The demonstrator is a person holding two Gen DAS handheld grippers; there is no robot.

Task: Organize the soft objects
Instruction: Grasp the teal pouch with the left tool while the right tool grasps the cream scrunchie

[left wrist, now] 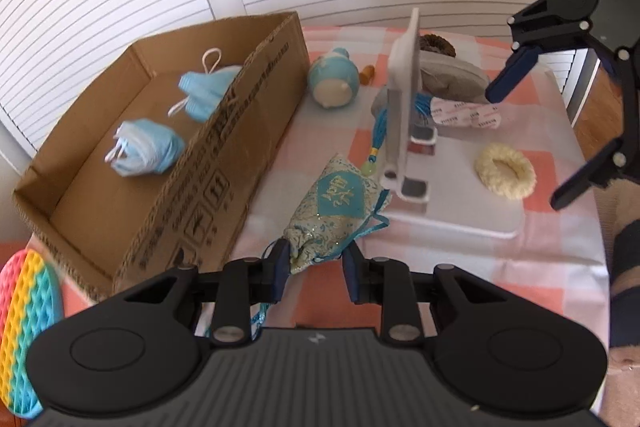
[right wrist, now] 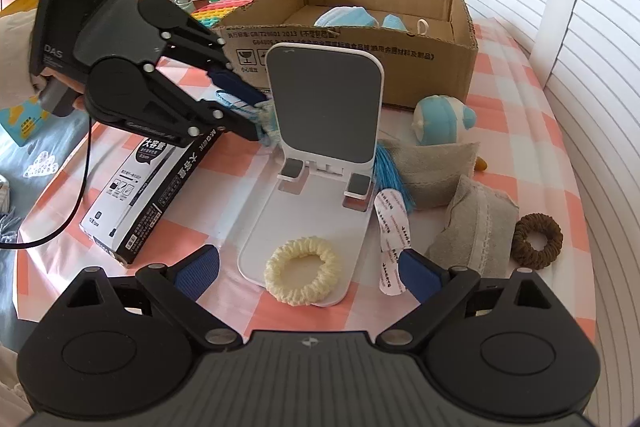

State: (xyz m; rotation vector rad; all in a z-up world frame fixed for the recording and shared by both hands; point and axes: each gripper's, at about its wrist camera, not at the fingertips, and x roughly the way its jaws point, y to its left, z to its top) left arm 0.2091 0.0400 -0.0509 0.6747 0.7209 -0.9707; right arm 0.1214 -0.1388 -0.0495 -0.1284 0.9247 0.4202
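My left gripper (left wrist: 316,267) is shut on the neck of a teal brocade sachet (left wrist: 336,207), which lies between the cardboard box (left wrist: 224,147) and the white phone stand (left wrist: 404,87). In the right wrist view the left gripper (right wrist: 260,113) shows at the stand's (right wrist: 324,107) left edge, and the stand hides most of the sachet. Two blue face masks (left wrist: 148,147) (left wrist: 208,87) lie inside the box. My right gripper (right wrist: 310,271) is open and holds nothing. It hovers just in front of a cream scrunchie (right wrist: 304,275) on the stand's base.
A blue-and-white plush (right wrist: 436,119), two grey pouches (right wrist: 432,167) (right wrist: 472,227), a brown scrunchie (right wrist: 538,239) and sticker strips (right wrist: 390,227) lie right of the stand. A black-and-white pen box (right wrist: 152,187) lies left. A rainbow pop mat (left wrist: 24,327) sits beside the box.
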